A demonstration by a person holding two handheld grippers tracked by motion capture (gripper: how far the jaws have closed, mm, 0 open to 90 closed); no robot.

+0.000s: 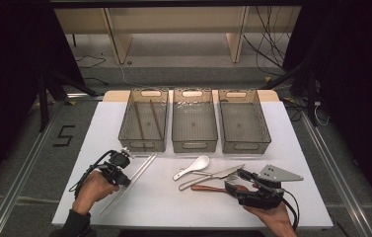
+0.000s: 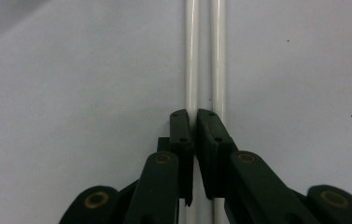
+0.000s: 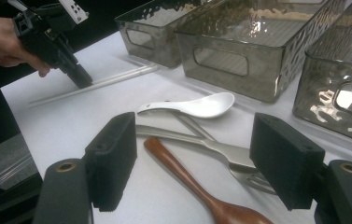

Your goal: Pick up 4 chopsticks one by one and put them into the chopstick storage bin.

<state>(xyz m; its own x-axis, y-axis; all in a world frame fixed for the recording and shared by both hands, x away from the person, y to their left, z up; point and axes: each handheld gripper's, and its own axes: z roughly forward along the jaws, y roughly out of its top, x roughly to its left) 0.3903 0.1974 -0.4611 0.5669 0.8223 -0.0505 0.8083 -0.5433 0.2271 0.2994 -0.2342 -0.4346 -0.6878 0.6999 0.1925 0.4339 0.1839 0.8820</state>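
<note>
A: Report the left gripper [image 1: 124, 178].

B: Its jaws are pressed together on the white chopsticks [image 2: 205, 56]. In the left gripper view one stick runs up between the pads and the second passes just under the right pad. Both sticks lie flat on the white table [image 1: 159, 202] and extend ahead of the jaws and back behind them. In the high view their far tips end just in front of the left bin [image 1: 144, 120], which already holds two dark chopsticks [image 1: 146, 121].

A: Report the right gripper [image 3: 197, 161].

B: Its jaws stand spread and grip nothing. Between them, on the table, lie the wooden spoon [image 3: 197, 184] and the metal fork [image 3: 232, 161]. The fork tines sit near the right pad. Just ahead of the jaws lies the white ceramic spoon [image 3: 197, 106]. Beyond it stand the middle bin [image 3: 253, 51] and the right bin [image 3: 341, 88]. The left gripper shows far off, ahead and to the left.
</note>
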